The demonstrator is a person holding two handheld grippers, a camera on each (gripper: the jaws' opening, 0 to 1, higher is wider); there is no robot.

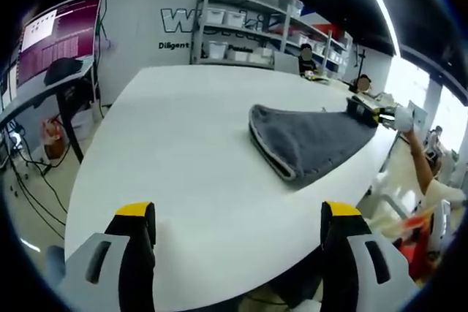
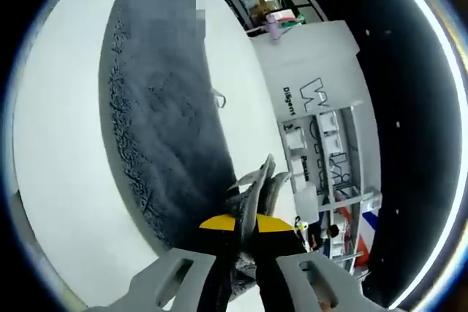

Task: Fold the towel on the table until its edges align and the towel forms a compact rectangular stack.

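One towel: grey towel (image 1: 311, 140), already doubled over, lying on the white table (image 1: 183, 151) toward its far right edge in the left gripper view; folded rim nearest that camera, thick and rounded.
Grip: right gripper (image 2: 245, 226) pinched tight on a bunched corner of the cloth, several layers standing up between the yellow-tipped jaws; seen from the left gripper view at the towel's far corner.
Free tool: left gripper (image 1: 238, 213) spread wide, holding nothing, hanging over bare tabletop well short of the towel.
Key relation: towel ahead and to the right of the left gripper; long axis running from the rounded fold away toward the held corner; right gripper plainly the nearer, already on it.
Likely next need: carrying the held corner across to meet the opposite edge, by judgement only.
Material: plush, nubby pile, limp, darker stitched border.
Surroundings: shelving (image 1: 241, 27) with white bins against the far wall.
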